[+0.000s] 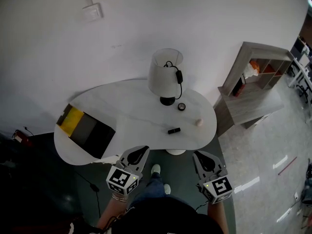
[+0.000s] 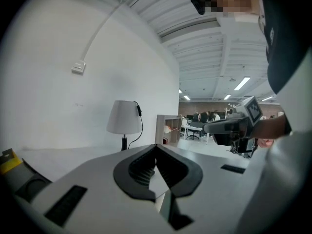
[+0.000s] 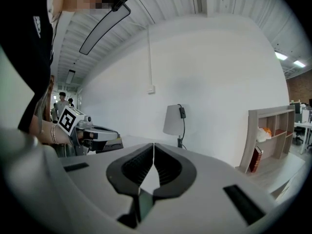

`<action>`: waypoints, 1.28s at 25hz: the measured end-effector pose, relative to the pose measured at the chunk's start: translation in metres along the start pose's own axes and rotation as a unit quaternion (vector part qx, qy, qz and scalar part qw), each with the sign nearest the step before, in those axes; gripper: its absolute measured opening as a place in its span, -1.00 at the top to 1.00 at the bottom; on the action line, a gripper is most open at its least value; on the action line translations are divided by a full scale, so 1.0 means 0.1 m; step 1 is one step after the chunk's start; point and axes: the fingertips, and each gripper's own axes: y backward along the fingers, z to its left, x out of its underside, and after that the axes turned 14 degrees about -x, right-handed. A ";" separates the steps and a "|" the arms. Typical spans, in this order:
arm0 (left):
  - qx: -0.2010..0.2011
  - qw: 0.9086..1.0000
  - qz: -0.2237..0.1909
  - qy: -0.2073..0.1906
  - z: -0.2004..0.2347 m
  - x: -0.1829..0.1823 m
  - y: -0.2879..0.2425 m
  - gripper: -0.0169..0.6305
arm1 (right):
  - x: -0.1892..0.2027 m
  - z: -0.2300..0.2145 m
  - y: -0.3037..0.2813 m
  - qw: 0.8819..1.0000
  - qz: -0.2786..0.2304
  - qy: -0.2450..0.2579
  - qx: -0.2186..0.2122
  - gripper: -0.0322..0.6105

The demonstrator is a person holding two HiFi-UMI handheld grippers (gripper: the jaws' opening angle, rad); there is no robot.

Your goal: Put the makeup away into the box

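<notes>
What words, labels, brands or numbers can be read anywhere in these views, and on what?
No text can be read.
Left marker cube, right marker cube: black-and-white square patterns, no letters.
Shirt print: too blurred to read.
Book spine: too small to read.
Box: no print shows.

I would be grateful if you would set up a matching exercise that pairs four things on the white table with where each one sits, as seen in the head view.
Things:
1. lamp
2. box
3. black tube
4. pale round piece

Places on the table:
A. close to the right edge
B. at the left end
C. at the back, in the middle
D. in front of the lamp, towards the near edge

Pairs: 1-C; 2-B; 3-D; 4-A
</notes>
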 end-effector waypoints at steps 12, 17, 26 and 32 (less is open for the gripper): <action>0.031 1.000 0.004 0.003 0.32 -0.17 -0.71 0.90 | -0.01 -0.42 -0.43 0.999 0.041 0.010 -0.005 0.84; 0.044 0.999 0.011 -0.003 0.39 -0.20 -0.97 0.90 | -0.08 -0.63 -0.59 0.999 0.052 0.010 0.000 0.84; 0.065 0.998 0.023 -0.006 0.54 -0.18 -1.32 0.90 | -0.04 -0.94 -0.80 0.996 0.078 -0.011 0.039 0.84; 0.074 0.997 0.033 -0.005 0.68 -0.08 -1.53 0.90 | 0.07 -1.10 -0.94 0.994 0.077 -0.050 0.062 0.84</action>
